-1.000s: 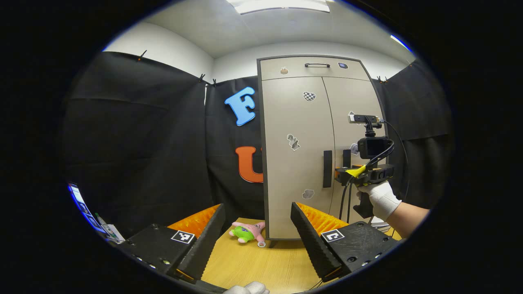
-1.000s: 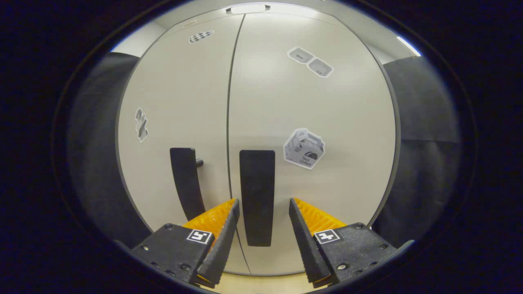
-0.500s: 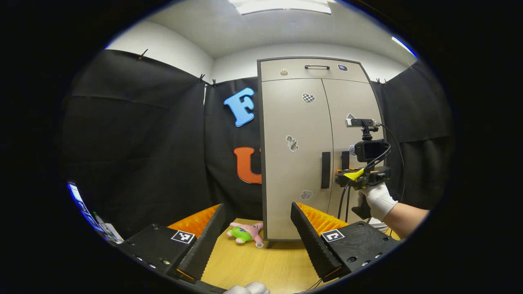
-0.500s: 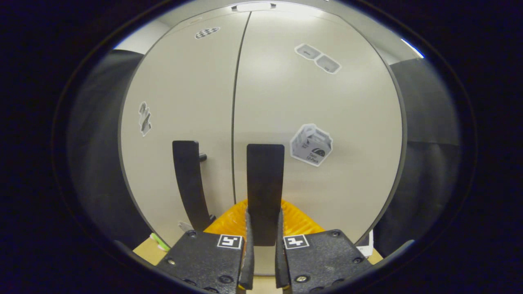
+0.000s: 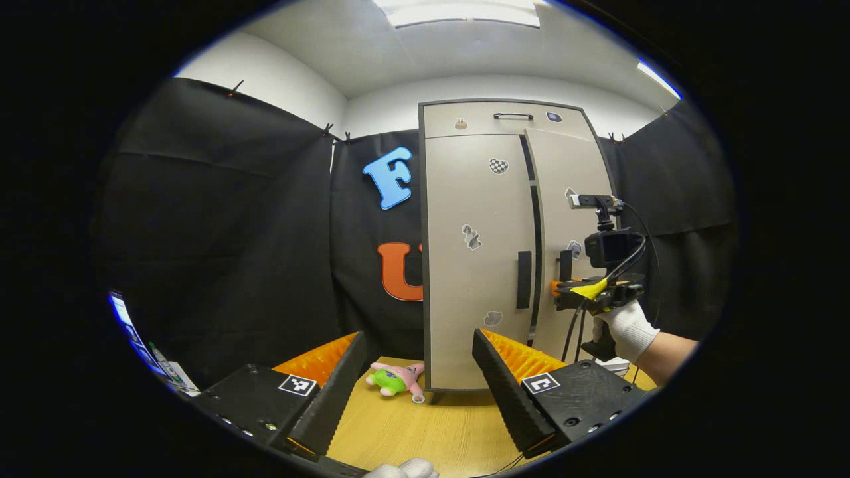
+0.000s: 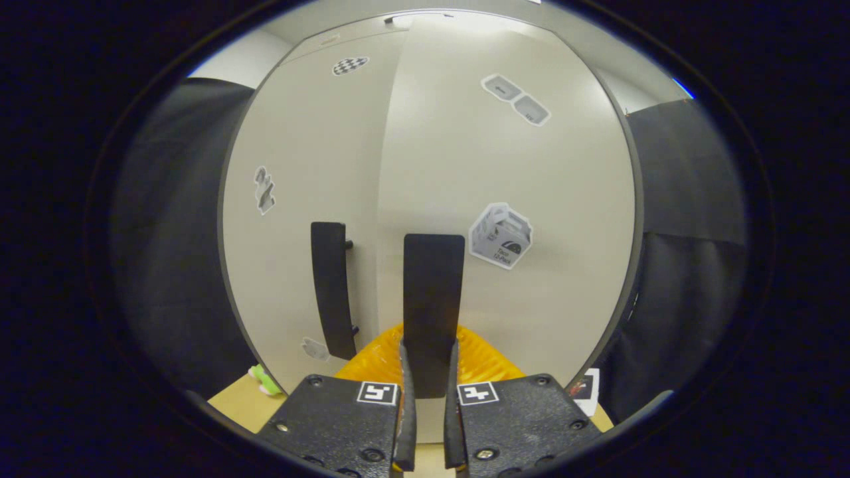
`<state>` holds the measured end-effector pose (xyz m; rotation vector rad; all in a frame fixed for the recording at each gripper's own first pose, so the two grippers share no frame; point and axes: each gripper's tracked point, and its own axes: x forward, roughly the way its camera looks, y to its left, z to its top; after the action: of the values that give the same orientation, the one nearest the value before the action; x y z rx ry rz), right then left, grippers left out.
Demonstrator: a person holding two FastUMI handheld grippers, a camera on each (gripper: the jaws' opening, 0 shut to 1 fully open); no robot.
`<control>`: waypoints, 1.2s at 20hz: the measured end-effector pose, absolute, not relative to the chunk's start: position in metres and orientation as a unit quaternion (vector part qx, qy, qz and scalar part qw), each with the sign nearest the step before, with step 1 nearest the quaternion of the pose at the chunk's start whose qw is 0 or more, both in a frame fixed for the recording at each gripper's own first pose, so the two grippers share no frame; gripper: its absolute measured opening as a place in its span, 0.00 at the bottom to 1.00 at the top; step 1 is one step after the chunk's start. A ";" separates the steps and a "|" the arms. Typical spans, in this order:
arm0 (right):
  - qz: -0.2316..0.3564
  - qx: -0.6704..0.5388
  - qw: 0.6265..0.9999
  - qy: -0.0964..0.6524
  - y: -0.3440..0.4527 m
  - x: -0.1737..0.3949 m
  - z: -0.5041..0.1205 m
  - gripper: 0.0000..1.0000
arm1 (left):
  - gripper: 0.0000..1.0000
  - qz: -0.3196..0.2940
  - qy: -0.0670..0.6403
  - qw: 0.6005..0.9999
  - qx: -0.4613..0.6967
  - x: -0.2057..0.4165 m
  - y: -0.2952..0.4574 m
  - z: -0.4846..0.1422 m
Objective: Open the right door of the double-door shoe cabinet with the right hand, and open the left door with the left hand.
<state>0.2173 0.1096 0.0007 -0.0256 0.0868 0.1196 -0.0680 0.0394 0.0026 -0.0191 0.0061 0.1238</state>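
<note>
- Partly hidden: the shoe cabinet (image 5: 488, 245) stands at the far end of the bench (image 5: 425, 425), at 12 o'clock in the left gripper view; its lower right corner is covered by the left tool's finger, and its interior shows only as a dark slit.
- Right door (image 5: 564, 219): swung slightly outward, a black gap between it and the left door (image 5: 475, 265); the left door lies flush and closed.
- Right door handle (image 6: 431, 305): flat black vertical bar; its lower end disappears between the right tool's (image 6: 425, 405) pads, which are pressed together on it from both sides.
- Left door handle (image 6: 332, 299): matching black bar on two short posts, untouched, just at 9 o'clock of the gripped one.
- Left tool (image 5: 418, 372): fingers spread wide, low over the bench, well apart from the cabinet, nothing between them.
- Surfaces: doors matte beige with a dark grey frame, dotted with small stickers, their print too small to make out; tool pads ribbed orange on black textured bodies.
- Gloved hand (image 5: 621, 328): white, holding the right tool at 3 o'clock of the cabinet.
- Plush toy (image 5: 395, 378): pink and green, lying on the wood-grain bench beside the cabinet's left foot.
</note>
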 end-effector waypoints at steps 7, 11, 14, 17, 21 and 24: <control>0.063 -0.011 0.997 0.040 0.089 0.177 -0.002 0.20 | 0.96 0.047 0.001 0.999 -0.006 -0.079 0.028 0.004; 0.064 -0.013 0.997 0.039 0.074 0.158 -0.003 0.19 | 0.96 0.034 0.001 0.999 -0.003 -0.084 0.015 0.003; 0.064 -0.009 0.997 0.041 0.063 0.144 -0.004 0.19 | 0.96 0.023 -0.001 1.000 -0.003 -0.084 0.005 0.005; 0.060 -0.010 0.997 0.042 0.051 0.131 -0.005 0.19 | 0.96 0.012 -0.003 1.000 -0.004 -0.085 -0.005 0.007; 0.056 -0.009 0.998 0.042 0.034 0.116 -0.005 0.18 | 0.96 0.003 -0.001 1.000 -0.007 -0.083 -0.015 0.004; 0.052 -0.004 0.998 0.043 0.022 0.107 -0.006 0.18 | 0.96 -0.004 0.001 1.000 -0.011 -0.082 -0.023 0.002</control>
<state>0.1070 0.0218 -0.0056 -0.0087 0.0853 0.1033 -0.0817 -0.0230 0.0016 -0.0214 0.0017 -0.0084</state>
